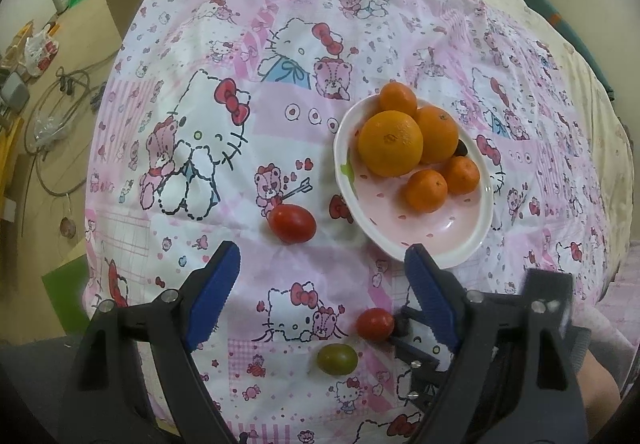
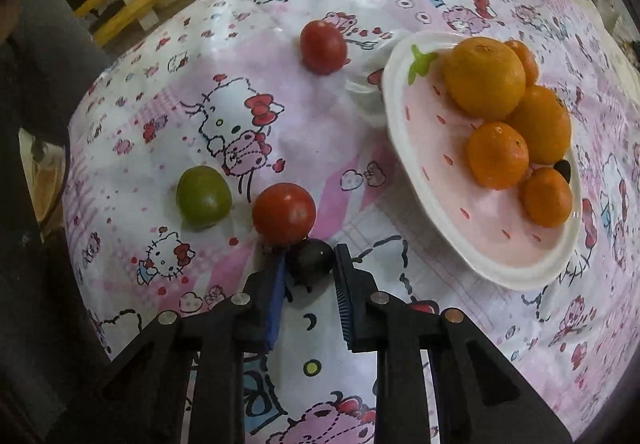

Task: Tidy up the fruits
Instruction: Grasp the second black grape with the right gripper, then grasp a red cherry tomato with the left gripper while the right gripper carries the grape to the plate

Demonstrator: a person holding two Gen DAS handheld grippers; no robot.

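While your right claw (image 2: 310, 264) brackets the dark fruit (image 2: 314, 258), not yet clamped, the plate (image 2: 420, 179) lies forward-right; your left claw (image 1: 320, 284) hangs wide apart.

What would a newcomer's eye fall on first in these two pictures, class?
First, the white plate heaped with oranges, on the right of the pink cartoon tablecloth. Next, the right tool straddling a small dark fruit, beside a red tomato and a green one.
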